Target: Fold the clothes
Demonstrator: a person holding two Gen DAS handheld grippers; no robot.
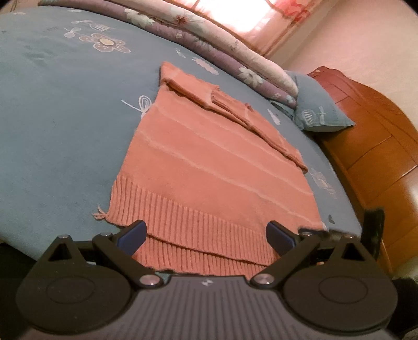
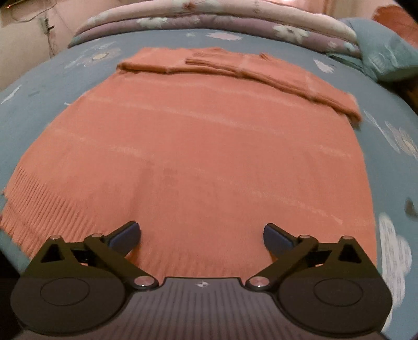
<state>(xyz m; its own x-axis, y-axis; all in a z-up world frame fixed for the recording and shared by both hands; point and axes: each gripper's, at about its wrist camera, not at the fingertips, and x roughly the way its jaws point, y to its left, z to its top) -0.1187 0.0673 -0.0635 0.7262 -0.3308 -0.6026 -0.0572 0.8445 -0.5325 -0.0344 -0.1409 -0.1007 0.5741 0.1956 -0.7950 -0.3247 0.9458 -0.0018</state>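
A bedroom in warm, pinkish light

A bed under a blue-grey sheet point(image 1: 52, 130) printed with white flowers fills the room; a folded floral quilt point(image 1: 209, 44) lies along its far edge, a matching pillow point(image 1: 316, 109) beside it. A wooden headboard point(image 1: 371, 136) stands right, a bright curtained window point(image 1: 235, 15) behind, and plain walls point(image 1: 352, 34) with a dangling cable point(image 2: 47, 31).
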